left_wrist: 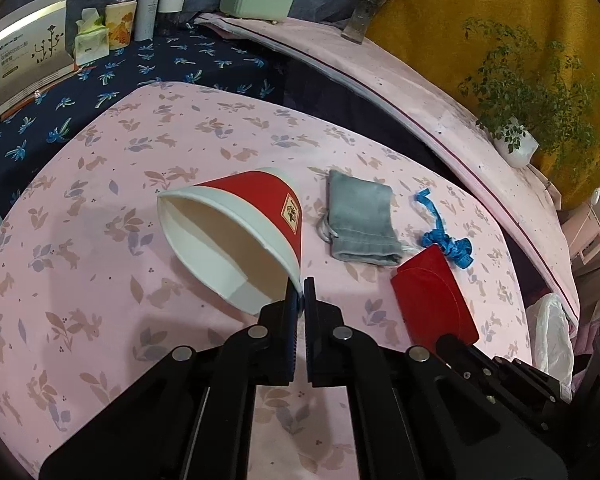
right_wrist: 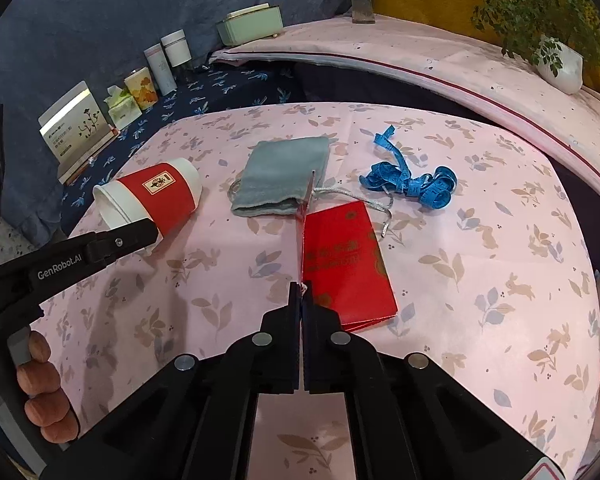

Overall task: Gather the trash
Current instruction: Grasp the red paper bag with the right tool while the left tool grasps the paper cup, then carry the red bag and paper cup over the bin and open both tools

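Pink cloth printed with rabbits and leaves (right_wrist: 480,264) covers the table where the trash lies, with dark blue fabric and a row of tins and boxes behind it. On its side near the left edge lies a red-and-white paper cup (left_wrist: 240,236), mouth toward the left gripper (left_wrist: 299,292), whose fingers are clenched on the cup's rim, one inside the mouth and one outside. The cup's long axis runs away from that gripper toward the table's far side, base pointing off beyond the fingers.

Just right of centre, a flat red paper envelope (right_wrist: 346,264) lies with its long axis running straight out from the right gripper (right_wrist: 301,290). That gripper is pinched tight on the envelope's near left edge, and the flap stands up thin along that side. A grey drawstring pouch (right_wrist: 284,176) sits just beyond the envelope's far end, and a tangled blue measuring tape (right_wrist: 412,178) lies to the pouch's right.

Each hand has its own piece, so the next move probably turns on lifting along each thing's axis without dragging the pouch's cord.
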Action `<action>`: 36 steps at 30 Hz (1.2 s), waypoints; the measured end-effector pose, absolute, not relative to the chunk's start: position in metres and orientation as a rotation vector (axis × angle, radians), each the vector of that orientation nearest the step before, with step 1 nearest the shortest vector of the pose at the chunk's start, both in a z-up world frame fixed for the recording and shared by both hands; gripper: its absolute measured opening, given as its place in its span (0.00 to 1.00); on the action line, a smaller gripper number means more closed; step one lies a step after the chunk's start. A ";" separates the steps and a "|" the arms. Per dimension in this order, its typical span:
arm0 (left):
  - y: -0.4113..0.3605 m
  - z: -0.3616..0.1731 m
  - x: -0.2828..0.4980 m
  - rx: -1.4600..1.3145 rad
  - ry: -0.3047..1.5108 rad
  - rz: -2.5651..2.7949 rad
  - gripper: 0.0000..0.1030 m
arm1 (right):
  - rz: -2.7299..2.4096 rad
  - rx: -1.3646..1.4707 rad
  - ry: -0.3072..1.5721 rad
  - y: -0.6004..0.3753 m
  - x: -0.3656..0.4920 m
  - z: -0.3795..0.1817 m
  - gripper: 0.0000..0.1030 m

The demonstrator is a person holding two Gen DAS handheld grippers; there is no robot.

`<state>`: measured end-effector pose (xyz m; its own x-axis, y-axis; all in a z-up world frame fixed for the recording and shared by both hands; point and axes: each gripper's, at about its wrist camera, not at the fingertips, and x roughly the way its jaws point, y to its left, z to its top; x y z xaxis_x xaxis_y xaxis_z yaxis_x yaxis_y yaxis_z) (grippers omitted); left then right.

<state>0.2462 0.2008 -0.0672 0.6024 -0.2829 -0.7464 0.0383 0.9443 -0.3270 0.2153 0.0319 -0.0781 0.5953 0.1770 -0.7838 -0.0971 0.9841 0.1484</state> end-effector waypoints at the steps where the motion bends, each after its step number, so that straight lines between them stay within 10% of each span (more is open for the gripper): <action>1: 0.197 -0.064 0.243 -0.290 0.904 -0.196 0.02 | 0.158 0.100 0.915 0.029 0.213 -0.076 0.01; 36: -0.123 0.015 0.129 -0.037 0.864 -0.714 0.03 | -0.252 0.327 0.652 -0.246 0.054 0.007 0.01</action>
<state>0.1291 -0.1225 0.0152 0.4351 -0.5879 -0.6820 0.5588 0.7702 -0.3074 0.0540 -0.2456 0.0067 0.7676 -0.1267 -0.6282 0.3292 0.9190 0.2170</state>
